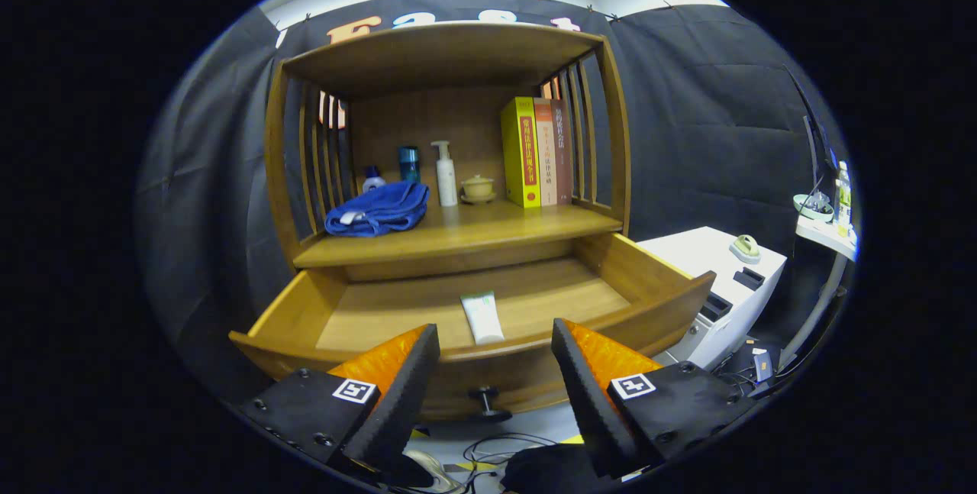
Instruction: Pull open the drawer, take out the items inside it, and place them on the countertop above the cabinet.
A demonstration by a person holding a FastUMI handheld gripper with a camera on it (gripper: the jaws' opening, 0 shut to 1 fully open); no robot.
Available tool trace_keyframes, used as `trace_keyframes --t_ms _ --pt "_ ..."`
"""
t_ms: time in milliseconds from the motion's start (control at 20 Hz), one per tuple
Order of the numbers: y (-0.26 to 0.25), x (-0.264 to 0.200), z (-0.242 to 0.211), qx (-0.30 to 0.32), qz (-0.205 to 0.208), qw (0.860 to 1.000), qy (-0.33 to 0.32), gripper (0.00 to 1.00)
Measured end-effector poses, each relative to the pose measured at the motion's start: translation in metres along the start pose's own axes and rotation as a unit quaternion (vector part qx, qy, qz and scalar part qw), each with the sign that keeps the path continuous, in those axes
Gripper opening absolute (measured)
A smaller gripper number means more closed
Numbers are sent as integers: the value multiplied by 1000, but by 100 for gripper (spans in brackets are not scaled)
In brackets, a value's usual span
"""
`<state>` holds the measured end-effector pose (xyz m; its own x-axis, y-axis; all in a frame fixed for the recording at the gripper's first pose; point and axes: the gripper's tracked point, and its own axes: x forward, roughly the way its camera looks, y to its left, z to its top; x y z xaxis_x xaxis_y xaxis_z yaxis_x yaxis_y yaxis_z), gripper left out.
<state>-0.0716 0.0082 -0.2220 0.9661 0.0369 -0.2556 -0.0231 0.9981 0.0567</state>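
Drawer (473, 311) pulled open; tube (482, 317) lying inside, near front. Fingers (494, 372) spread, empty, before drawer front. Next: reach in, grip tube.

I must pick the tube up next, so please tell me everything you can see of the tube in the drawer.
The tube is white with a pale green band at its far end. It looks like soft plastic. It lies flat on the wooden floor of the open drawer, near the front wall, pointing front to back. The open gripper is in front of it, not touching it.

Drawer (488, 303) knob (487, 401) partly behind tool (494, 360) fingers.
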Motion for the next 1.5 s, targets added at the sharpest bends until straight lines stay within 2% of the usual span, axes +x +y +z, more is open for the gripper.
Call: trace_keyframes --t_ms 350,450,700,950,1300,1500 --pt "15 33 55 6 1 1000 7 96" --pt "16 45 55 -5 -3 999 34 96" --pt "35 82 46 -31 22 995 90 96" --pt "52 116 -5 -74 53 978 187 96" --pt "53 153 -64 -83 55 942 321 97" --pt "46 166 -91 -104 51 924 365 97"
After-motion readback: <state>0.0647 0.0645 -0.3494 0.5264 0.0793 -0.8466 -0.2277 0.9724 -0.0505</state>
